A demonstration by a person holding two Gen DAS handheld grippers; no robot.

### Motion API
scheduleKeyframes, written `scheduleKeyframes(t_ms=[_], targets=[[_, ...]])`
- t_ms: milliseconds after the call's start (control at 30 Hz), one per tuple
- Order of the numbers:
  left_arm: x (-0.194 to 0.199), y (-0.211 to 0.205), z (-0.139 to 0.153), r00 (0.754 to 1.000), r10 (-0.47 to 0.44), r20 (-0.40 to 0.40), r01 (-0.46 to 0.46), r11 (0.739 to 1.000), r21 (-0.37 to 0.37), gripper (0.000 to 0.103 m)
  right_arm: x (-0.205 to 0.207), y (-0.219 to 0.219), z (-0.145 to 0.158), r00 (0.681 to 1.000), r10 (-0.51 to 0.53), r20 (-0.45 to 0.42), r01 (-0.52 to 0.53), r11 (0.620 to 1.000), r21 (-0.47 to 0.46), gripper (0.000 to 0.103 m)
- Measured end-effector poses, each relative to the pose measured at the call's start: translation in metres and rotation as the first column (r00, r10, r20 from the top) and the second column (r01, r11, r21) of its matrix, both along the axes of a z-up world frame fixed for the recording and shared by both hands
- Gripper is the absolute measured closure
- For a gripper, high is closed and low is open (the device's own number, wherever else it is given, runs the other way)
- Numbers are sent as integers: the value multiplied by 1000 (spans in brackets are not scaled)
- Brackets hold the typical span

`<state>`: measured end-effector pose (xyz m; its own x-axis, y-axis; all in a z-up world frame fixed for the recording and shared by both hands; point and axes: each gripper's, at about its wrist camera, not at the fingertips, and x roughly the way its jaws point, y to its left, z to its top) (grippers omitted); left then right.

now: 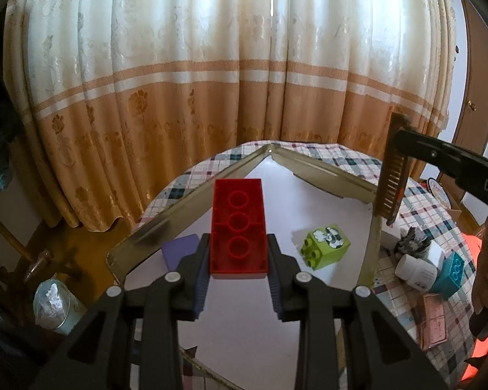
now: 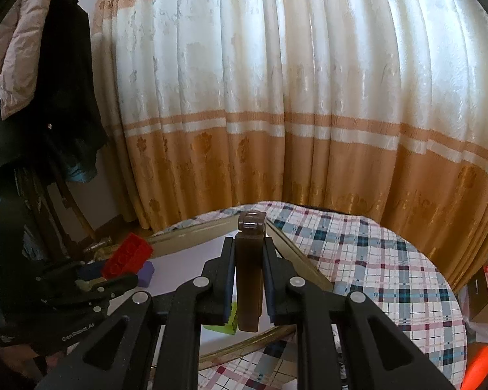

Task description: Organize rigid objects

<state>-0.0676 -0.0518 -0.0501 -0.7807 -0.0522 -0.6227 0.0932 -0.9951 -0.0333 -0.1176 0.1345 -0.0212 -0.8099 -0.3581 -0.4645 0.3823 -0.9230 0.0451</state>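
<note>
My left gripper (image 1: 238, 256) is shut on a red building brick (image 1: 238, 224) and holds it above the white floor of a gold-rimmed tray (image 1: 166, 224). A green brick (image 1: 326, 247) and a purple block (image 1: 179, 250) lie in the tray. My right gripper (image 2: 249, 260) is shut on a brown comb (image 2: 249, 279), held upright over the tray's right edge; the comb also shows in the left wrist view (image 1: 394, 175). The red brick (image 2: 127, 256) and the left gripper show at the left of the right wrist view.
The tray sits on a round table with a plaid cloth (image 2: 374, 260). To the tray's right lie a white bottle (image 1: 414, 271), a teal brick (image 1: 450, 274), a pink card (image 1: 434, 325) and small clutter. Curtains (image 1: 227, 81) hang behind. A jar (image 1: 53, 302) stands on the floor.
</note>
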Motion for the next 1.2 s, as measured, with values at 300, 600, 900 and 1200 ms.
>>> scheduleKeyframes(t_ms=[300, 600, 900, 1200], targets=[[-10, 4, -8, 999, -15, 39, 15, 1000, -8, 73, -21, -10, -16, 998, 3, 61, -7, 998, 56, 86], [-22, 3, -16, 997, -12, 77, 13, 1000, -8, 73, -45, -30, -31, 994, 18, 107, -29, 994, 102, 86], [-24, -2, -19, 996, 18, 90, -19, 1000, 2, 58, -53, -36, -39, 992, 40, 116, -46, 997, 54, 50], [-10, -8, -9, 998, 38, 50, -40, 998, 39, 42, -35, -4, -27, 990, 3, 139, -1, 1000, -11, 39]])
